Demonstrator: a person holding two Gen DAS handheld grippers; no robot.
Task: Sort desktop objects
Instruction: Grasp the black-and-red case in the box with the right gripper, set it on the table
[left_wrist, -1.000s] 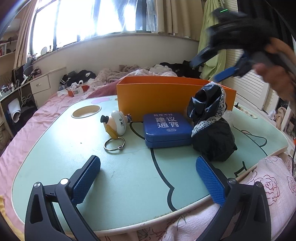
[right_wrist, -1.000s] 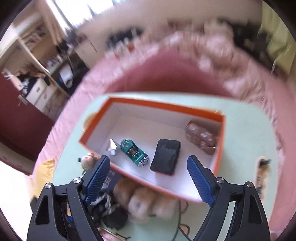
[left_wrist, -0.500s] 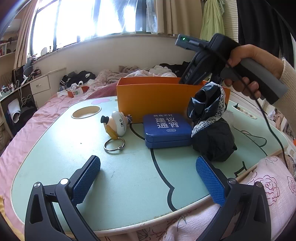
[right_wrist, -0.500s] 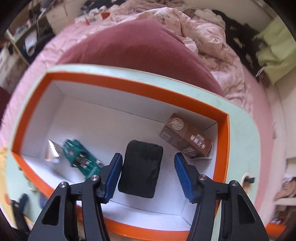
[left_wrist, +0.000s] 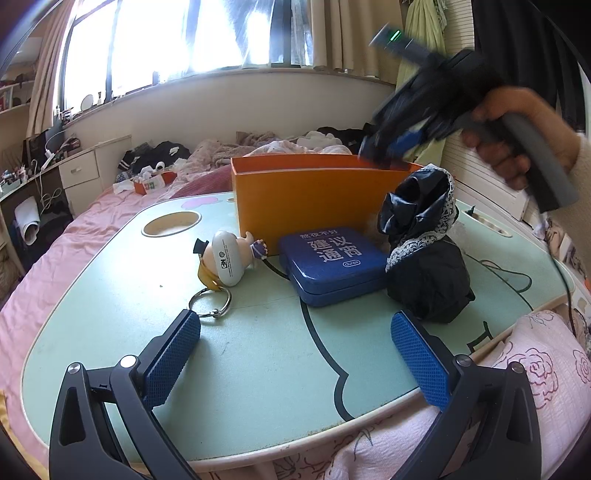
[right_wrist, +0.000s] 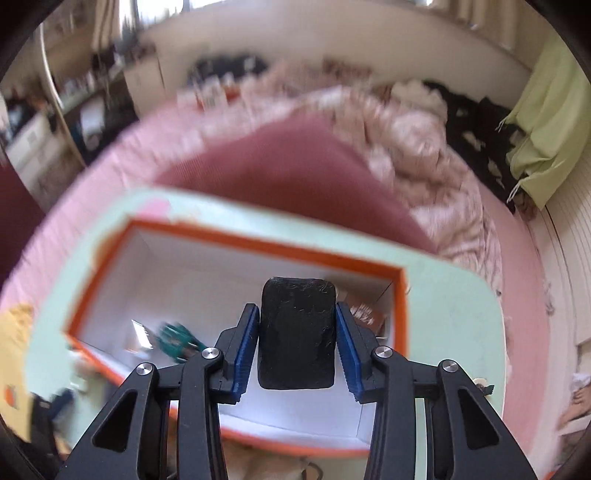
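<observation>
An orange box (left_wrist: 314, 206) stands at the back of the pale green lap table (left_wrist: 110, 295). In the right wrist view my right gripper (right_wrist: 296, 314) hangs over the box's white inside (right_wrist: 207, 280). Its jaws are closing, and both blue pads press on the sides of a black padded case (right_wrist: 297, 332). A hand holds that gripper (left_wrist: 399, 144) above the box's right end, blurred. My left gripper (left_wrist: 293, 325) stands open over the table's near edge with nothing between its fingers.
On the table in front of the box lie a blue tin (left_wrist: 332, 262), a round figure keychain (left_wrist: 225, 262) and a black lace-trimmed bundle (left_wrist: 424, 251). Inside the box lie a green toy car (right_wrist: 177, 339), a silver piece (right_wrist: 142, 336) and a brown carton (right_wrist: 369, 314).
The right gripper dropped into the box, narrowed around the black case and took hold of it. It has tipped back since, with the case between the pads. The left gripper stayed put.
</observation>
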